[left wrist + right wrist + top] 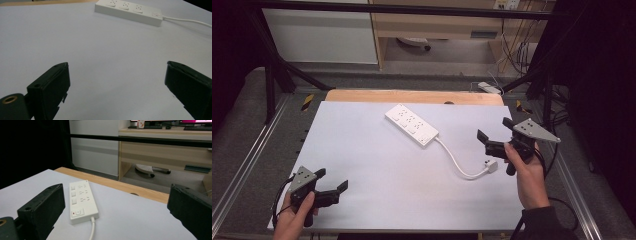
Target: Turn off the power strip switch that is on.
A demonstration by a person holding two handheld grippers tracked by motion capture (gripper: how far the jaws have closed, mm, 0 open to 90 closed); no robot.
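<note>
Both empty w/ jaws spread: right gripper [497, 136] is hovering near plug [492, 165], left gripper [332, 184] is idling. Risk: cord [457, 165] snagging, dragging power strip [411, 124].

The left gripper [333, 186] is a matte black tool with a pistol-style handle and two blocky black jaws. A grey three-cornered plate sits on top of it, dotted with small dark screw heads, and a thin black cable loops away at 7 o'clock of the handle. In the left gripper view a brass-coloured ring is set into the black body at 7 o'clock, and each jaw carries a small round hole near its tip. The right gripper [496, 133] has the same black build, with its grey plate and a black cable. The right hand [528, 172] emerges from a dark sleeve cuff.
</note>
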